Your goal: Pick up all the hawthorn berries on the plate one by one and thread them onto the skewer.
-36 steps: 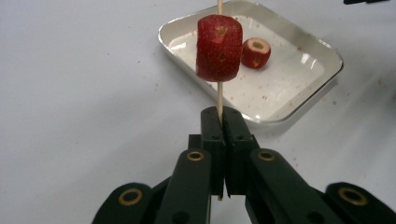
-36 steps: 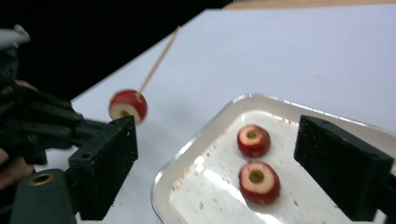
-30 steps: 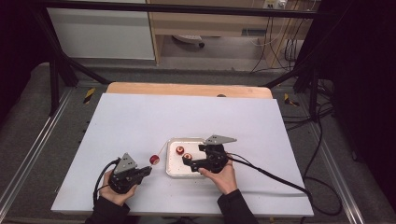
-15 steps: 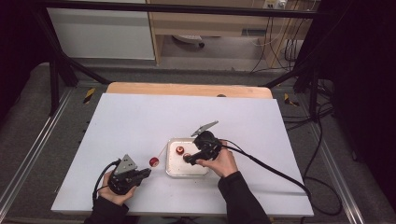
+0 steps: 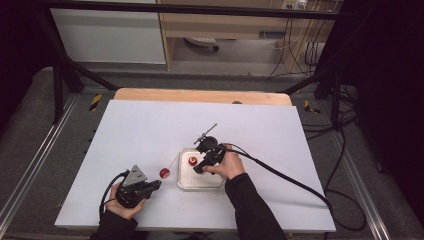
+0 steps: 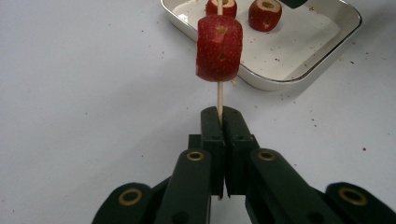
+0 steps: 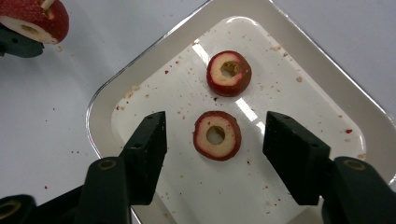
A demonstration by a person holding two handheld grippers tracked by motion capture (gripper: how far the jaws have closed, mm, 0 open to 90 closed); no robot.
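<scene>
Clamping your left gripper (image 6: 219,122) on a thin skewer (image 6: 219,95) spearing one red cored slice (image 6: 219,48), your right gripper (image 7: 212,140) has fingers apart, just closing around another hollow slice (image 7: 217,135).

Glossy white tray (image 7: 100,109), thin wooden skewer (image 6: 219,95), matt white table (image 5: 140,130).

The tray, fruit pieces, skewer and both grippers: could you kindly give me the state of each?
Tray: flat on table, crumb-speckled.
Two cored fruit pieces: loose in tray, apart.
Skewer: clamped, one fruit piece threaded.
Left gripper: shut on skewer.
Right gripper: jaws just closing, straddling nearer piece, not touching.
</scene>
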